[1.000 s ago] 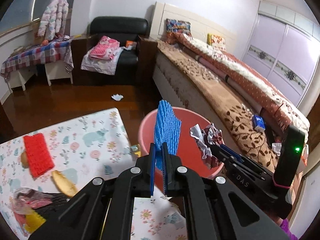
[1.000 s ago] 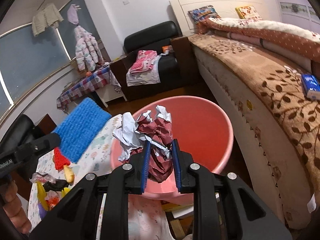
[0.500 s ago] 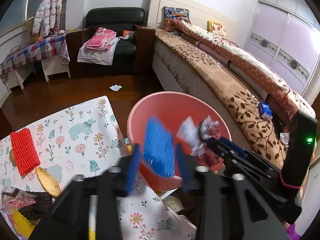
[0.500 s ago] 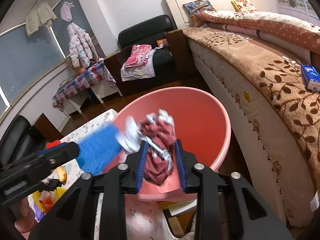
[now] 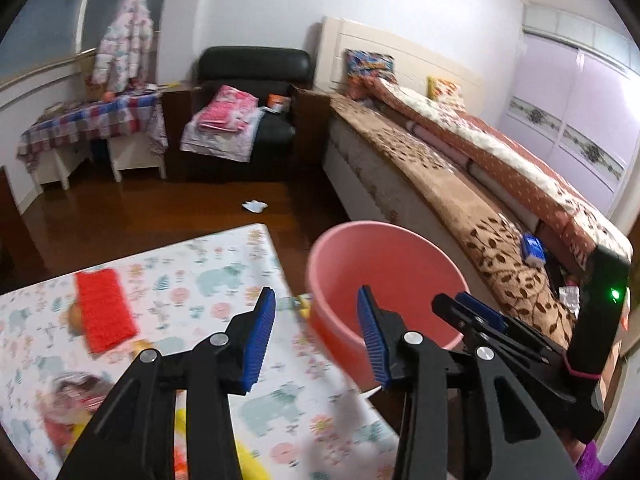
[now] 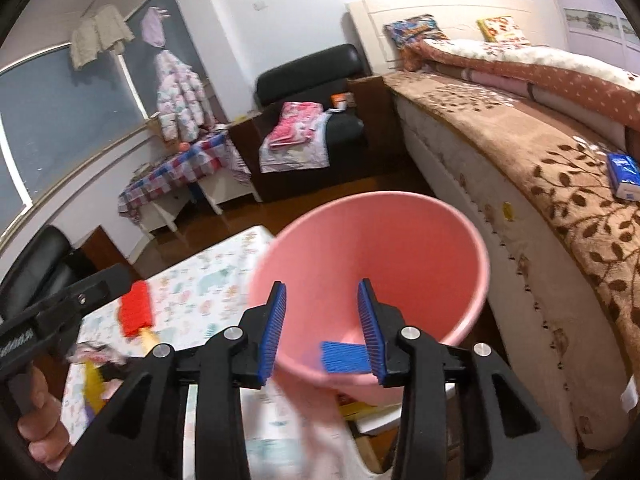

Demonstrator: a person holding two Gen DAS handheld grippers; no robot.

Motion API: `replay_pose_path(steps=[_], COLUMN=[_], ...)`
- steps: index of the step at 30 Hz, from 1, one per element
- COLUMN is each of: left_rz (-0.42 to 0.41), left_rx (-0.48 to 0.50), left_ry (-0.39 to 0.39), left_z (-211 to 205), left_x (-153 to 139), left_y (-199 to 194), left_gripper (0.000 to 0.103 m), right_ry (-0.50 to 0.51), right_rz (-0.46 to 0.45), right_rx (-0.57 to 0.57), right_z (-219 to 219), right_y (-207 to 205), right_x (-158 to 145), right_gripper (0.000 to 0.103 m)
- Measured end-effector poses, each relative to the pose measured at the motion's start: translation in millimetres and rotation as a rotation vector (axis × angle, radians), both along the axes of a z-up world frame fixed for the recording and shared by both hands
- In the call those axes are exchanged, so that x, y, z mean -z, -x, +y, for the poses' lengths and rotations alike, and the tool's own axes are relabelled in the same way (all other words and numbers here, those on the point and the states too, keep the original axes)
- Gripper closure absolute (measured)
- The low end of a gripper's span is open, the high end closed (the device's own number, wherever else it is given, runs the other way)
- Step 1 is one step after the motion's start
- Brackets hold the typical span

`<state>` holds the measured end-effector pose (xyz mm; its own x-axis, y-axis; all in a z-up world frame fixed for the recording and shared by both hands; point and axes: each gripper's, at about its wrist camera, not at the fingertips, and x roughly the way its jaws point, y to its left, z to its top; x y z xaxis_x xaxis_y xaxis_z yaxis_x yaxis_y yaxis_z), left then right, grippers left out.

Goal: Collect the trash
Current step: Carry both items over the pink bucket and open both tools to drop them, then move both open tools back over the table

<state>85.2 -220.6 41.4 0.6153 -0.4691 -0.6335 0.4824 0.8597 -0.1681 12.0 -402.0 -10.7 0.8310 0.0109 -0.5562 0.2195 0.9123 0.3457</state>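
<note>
- Two claws are hovering at the near rim of a round pink plastic bucket point(image 6: 400, 240), which is standing on the floor between the table point(image 5: 224, 276) with the animal-print cloth and the long bed point(image 5: 460, 192) with the brown leaf-patterned cover.
- Left claw point(image 5: 316, 332) is standing released, its blue ribbed pads wide apart with nothing between them, over the table's right edge and the bucket's left wall.
- Right claw point(image 6: 322, 322) is standing released too; its jaws have just been opening, and nothing is sitting between them.
- Down inside the bucket, a blue ribbed foam sleeve point(image 6: 344, 357) is lying against the near wall, partly hidden by the right claw's right pad.
- On the table's left part, a red foam net sleeve point(image 5: 105, 310) is lying flat, with blurred wrappers and a yellow scrap point(image 6: 93, 386) nearer the camera.
- Far out on the dark wooden floor point(image 5: 120, 216), a small white crumpled paper point(image 5: 254, 206) is lying alone.
</note>
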Motion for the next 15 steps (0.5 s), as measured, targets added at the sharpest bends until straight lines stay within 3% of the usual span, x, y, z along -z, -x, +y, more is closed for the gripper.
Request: replay_pose_path(steps=[7, 15], left_rz=[-0.044, -0.129], left_rx=[-0.134, -0.295], left_ry=[0.02, -0.044], left_z=[79.9, 171.9], left_x=[-21.1, -32.4], left_y=[9.9, 33.0], left_gripper=[0.058, 0.054], right_ry=[-0.037, -0.024], right_rz=[-0.023, 0.029], right_rx=[-0.129, -0.274], right_z=[61.0, 123.2], right_y=[6.0, 8.8], right_x=[-12.9, -6.8], right_gripper=[0.065, 0.065])
